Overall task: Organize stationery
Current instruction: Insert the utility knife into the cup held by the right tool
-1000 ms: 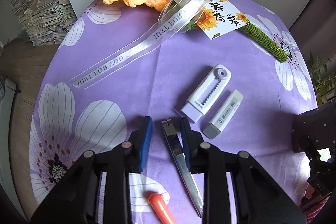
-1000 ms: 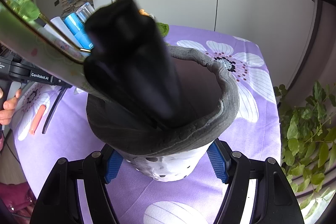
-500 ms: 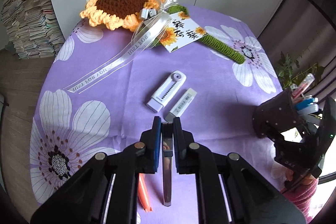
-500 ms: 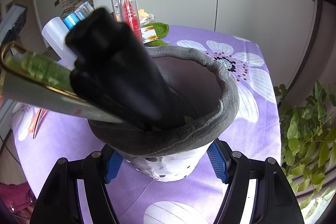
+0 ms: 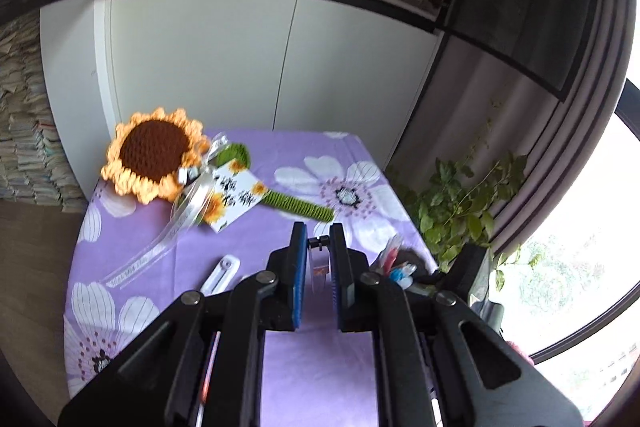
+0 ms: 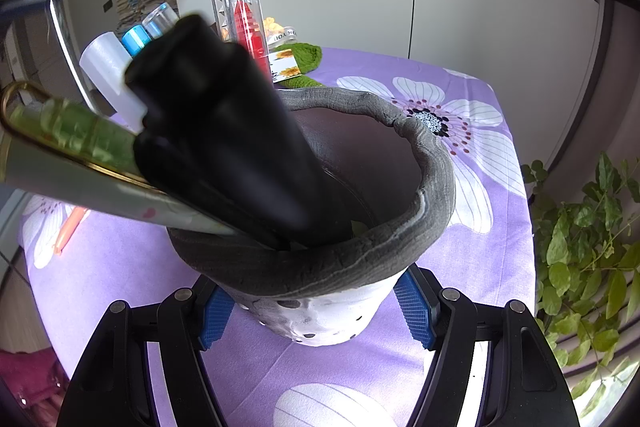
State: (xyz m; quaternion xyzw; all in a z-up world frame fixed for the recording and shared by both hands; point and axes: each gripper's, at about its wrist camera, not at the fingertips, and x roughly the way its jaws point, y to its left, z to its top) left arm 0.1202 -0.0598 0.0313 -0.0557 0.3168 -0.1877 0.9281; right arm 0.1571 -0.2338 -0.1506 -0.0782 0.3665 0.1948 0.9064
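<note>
surface [image 5: 280,359]: purple cloth with white flowers; carries everything below.
sunflower [image 5: 154,151]: crocheted, with ribbon and card, far left corner; not part of the sorting.
pen holder [image 6: 436,187]: grey-rimmed cup with a white perforated body, upright on the surface. Pens and a thick black item lean to its left side; the right half of the mouth is free.
right gripper [image 6: 314,311]: jaws wide apart, both blue pads pressed on the holder's base; clamped on it, steadying it.
left gripper [image 5: 318,233]: raised off the surface; jaws nearly together, clamped on a thin metal item.
scissors [image 5: 320,241]: held in the left jaws, pivot screw showing at the tips; long axis runs back along the fingers. A metal blade shows at the upper left of the right wrist view.
key relation: holder lies right of and below the left jaws, near; left hand is the one carrying.
judgement: next move calls for swinging right and going blade-down into the free half.
correction tape [image 5: 222,273]: white, on the surface, not yet sorted.
orange pen [image 6: 70,227]: on the surface, left of the holder.
</note>
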